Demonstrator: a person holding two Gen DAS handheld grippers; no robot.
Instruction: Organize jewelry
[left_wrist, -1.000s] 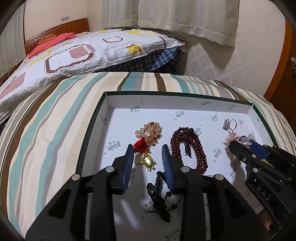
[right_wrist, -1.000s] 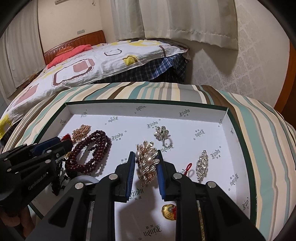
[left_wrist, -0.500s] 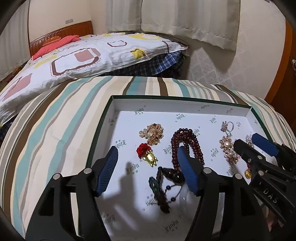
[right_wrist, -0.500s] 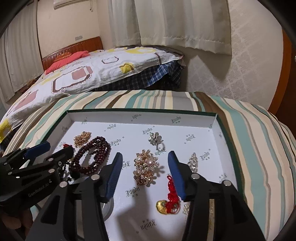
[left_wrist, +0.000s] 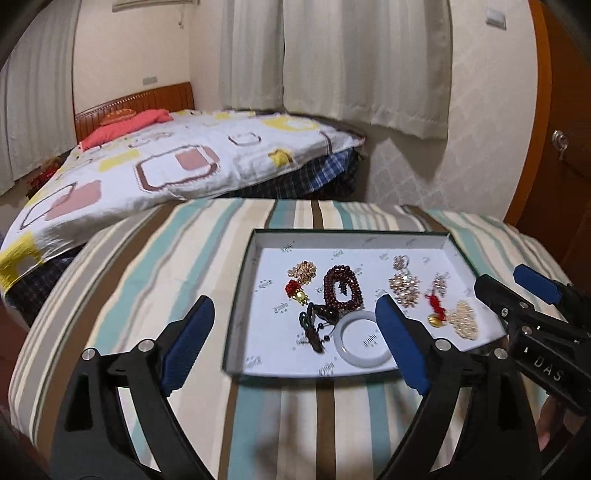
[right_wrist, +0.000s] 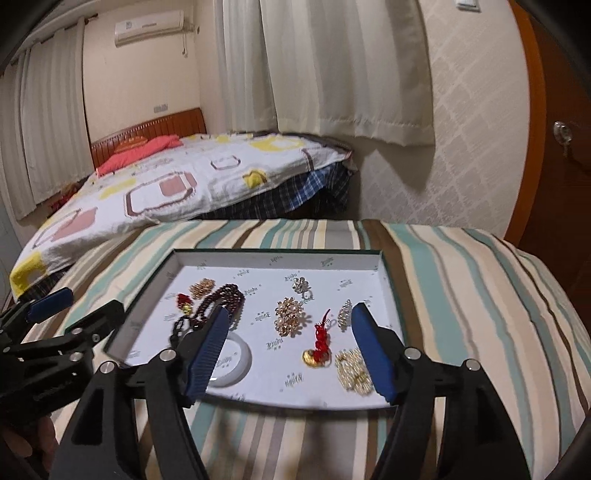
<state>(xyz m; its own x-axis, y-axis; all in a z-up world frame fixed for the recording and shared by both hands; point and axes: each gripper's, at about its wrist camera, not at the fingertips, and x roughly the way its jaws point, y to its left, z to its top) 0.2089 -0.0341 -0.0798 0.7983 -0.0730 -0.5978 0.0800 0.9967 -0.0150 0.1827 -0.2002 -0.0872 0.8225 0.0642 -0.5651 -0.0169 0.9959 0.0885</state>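
Note:
A white tray with a dark green rim (left_wrist: 351, 238) (right_wrist: 277, 258) lies on the striped cloth. In it are a dark red bead bracelet (left_wrist: 341, 288) (right_wrist: 225, 299), a white bangle (left_wrist: 360, 341) (right_wrist: 232, 362), a pearl brooch (left_wrist: 404, 288) (right_wrist: 290, 315), a red-knotted gold charm (left_wrist: 436, 310) (right_wrist: 319, 347) and several other pieces. My left gripper (left_wrist: 295, 301) (right_wrist: 92, 300) hovers before the tray's near left part, jaws opening, holding nothing. My right gripper (right_wrist: 291, 310) (left_wrist: 500, 278) hangs over the near right part, jaws also opening and empty.
The striped cloth (left_wrist: 155, 273) covers a rounded surface that drops off on all sides. Behind it is a bed with a patterned quilt (left_wrist: 177, 166) and a wooden headboard. Curtains (right_wrist: 332, 66) hang at the back, and a wooden door (right_wrist: 554, 147) is on the right.
Both grippers let go of their pieces, opened wide, and drew back and up from the tray. The pearl brooch and the turtle charm now lie free in the tray.

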